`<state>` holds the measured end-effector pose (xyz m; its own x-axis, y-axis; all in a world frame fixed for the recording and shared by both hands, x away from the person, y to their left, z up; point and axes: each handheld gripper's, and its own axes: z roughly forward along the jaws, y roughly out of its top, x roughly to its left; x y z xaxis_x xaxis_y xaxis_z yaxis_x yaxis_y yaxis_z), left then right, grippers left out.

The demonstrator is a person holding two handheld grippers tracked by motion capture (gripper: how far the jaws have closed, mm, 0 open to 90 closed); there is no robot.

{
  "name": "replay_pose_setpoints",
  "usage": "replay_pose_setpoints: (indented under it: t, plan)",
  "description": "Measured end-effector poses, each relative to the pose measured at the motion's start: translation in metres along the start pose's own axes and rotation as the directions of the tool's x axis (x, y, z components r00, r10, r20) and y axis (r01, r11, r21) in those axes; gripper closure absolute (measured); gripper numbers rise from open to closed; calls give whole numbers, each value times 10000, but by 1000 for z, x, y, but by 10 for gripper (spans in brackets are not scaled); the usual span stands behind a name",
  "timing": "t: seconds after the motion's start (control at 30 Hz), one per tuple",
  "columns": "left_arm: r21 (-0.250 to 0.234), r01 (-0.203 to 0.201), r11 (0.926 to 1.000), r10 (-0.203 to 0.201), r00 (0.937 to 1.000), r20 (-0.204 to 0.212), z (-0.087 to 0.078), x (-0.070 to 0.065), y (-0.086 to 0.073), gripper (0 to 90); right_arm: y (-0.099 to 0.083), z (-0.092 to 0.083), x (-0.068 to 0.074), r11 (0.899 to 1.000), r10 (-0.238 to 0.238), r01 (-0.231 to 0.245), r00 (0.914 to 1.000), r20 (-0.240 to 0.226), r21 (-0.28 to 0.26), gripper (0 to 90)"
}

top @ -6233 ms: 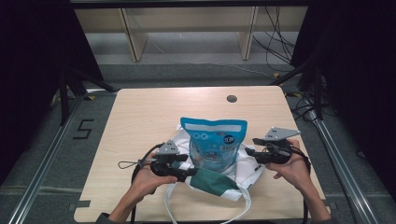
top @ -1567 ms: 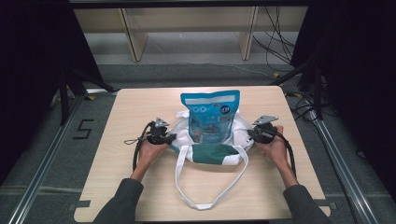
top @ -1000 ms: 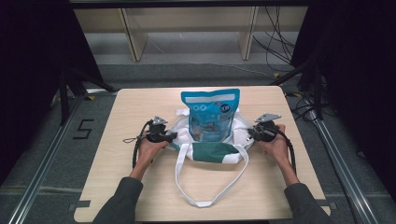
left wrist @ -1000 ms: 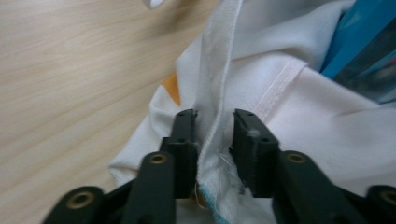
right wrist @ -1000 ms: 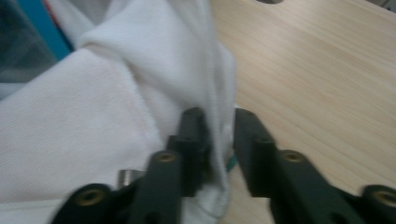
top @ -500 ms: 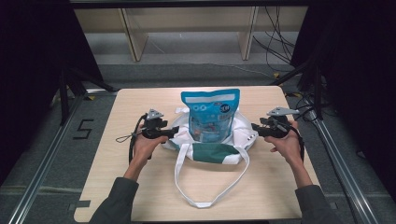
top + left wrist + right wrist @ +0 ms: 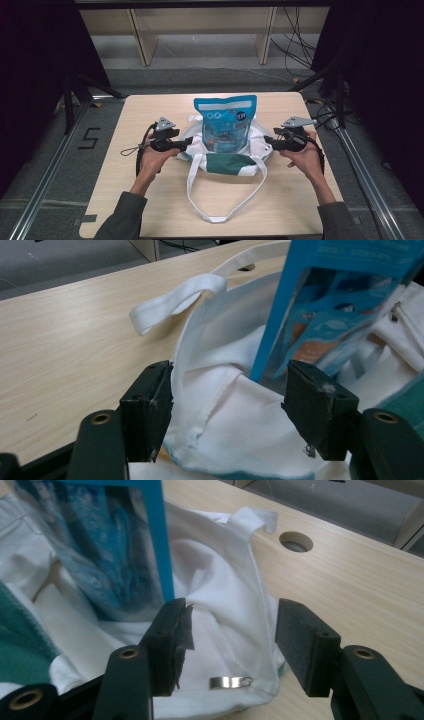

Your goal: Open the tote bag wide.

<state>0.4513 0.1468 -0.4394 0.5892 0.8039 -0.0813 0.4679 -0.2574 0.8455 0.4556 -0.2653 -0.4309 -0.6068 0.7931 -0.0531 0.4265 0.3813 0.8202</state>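
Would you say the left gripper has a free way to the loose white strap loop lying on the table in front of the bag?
Probably yes. The left gripper is open beside the bag, and the strap loop lies on bare table with nothing over it; the hand would only need to draw back.

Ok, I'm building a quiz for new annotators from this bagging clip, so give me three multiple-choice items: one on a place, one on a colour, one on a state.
1. Where is the blue pouch?
A. flat on the bare table
B. standing in the white tote bag
C. on the floor

2. What colour is the tote's lower front panel?
A. red
B. yellow
C. green

3. How do the left gripper jaws stand?
A. apart, with cloth between them
B. clamped on the pouch
C. shut on nothing

Answers:
1 B, the pouch rises out of the bag's open mouth.
2 C, a green band shows in the high view.
3 A, the pads stand wide apart with white fabric between them.
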Motion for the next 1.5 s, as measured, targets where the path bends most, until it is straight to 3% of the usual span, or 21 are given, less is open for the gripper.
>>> replay_pose_setpoints:
  t: [0.17,0.2,0.27,0.33,0.47,0.53,0.67,0.7,0.73,0.8,0.83,0.87,1.0,1.07,1.1,1.23,1.3,1.4,1.5]
  plan:
    - [78,30,10000,-30,10000,-15,-5,-5,-4,324,-1,-8,6,9998,92,-88,9997,-226,187,463]
    - [156,-128,9998,128,9999,-54,-8,-5,-5,324,-2,-9,7,9997,108,-102,9996,-268,207,461]
    - [25,85,10000,-85,10000,0,-10,-7,-6,321,-4,-10,7,9995,255,-251,9993,-274,171,459]
    - [95,-174,9998,174,9998,-5,-13,-6,-5,321,-7,-11,9,9983,508,-498,9982,-309,314,457]
    - [46,-94,9999,94,9999,69,-14,-10,-6,314,-10,-11,8,9988,310,-299,9991,-282,391,443]
    - [236,-279,9993,276,9995,139,-14,-11,-7,314,-10,-12,12,9972,572,-555,9978,-336,497,442]
    - [410,-441,9982,431,9988,240,-14,-15,-10,309,-13,-14,14,9988,309,-294,9988,-388,381,427]
    - [305,-209,9993,203,9996,202,-12,-18,-12,304,-14,-16,17,9974,571,-552,9975,-419,457,420]
    - [540,-393,9978,376,9988,324,-12,-17,-12,299,-15,-15,16,9986,317,-299,9987,-398,438,405]
    - [586,-459,9972,441,9985,316,-12,-20,-14,297,-17,-17,16,9979,471,-455,9982,-360,453,397]
    - [605,-692,9958,673,9972,333,-13,-21,-14,295,-18,-18,18,9959,729,-708,9966,-374,562,394]
    - [612,-599,9963,576,9976,378,-13,-23,-15,294,-19,-18,16,9986,416,-404,9985,-350,343,392]
    - [671,-687,9954,662,9970,398,-15,-29,-18,284,-21,-22,21,9967,729,-712,9964,-441,394,383]
    - [593,-665,9960,645,9973,353,-15,-32,-21,284,-22,-23,20,9992,369,-363,9987,-360,177,379]
    - [582,-785,9952,763,9964,380,-15,-34,-23,285,-22,-25,23,9968,704,-686,9965,-449,401,378]
    - [469,-713,9964,683,9957,627,-18,-42,-29,285,-25,-27,26,9962,794,-777,9959,-442,389,365]
    - [402,-635,9972,611,9964,585,-21,-45,-31,284,-26,-27,25,9985,499,-489,9978,-436,237,361]
    - [453,-791,9958,761,9951,638,-27,-48,-34,282,-28,-29,29,9977,641,-629,9968,-469,271,358]
    - [426,-873,9953,840,9937,736,-29,-51,-39,282,-29,-31,30,9990,416,-407,9979,-494,190,357]
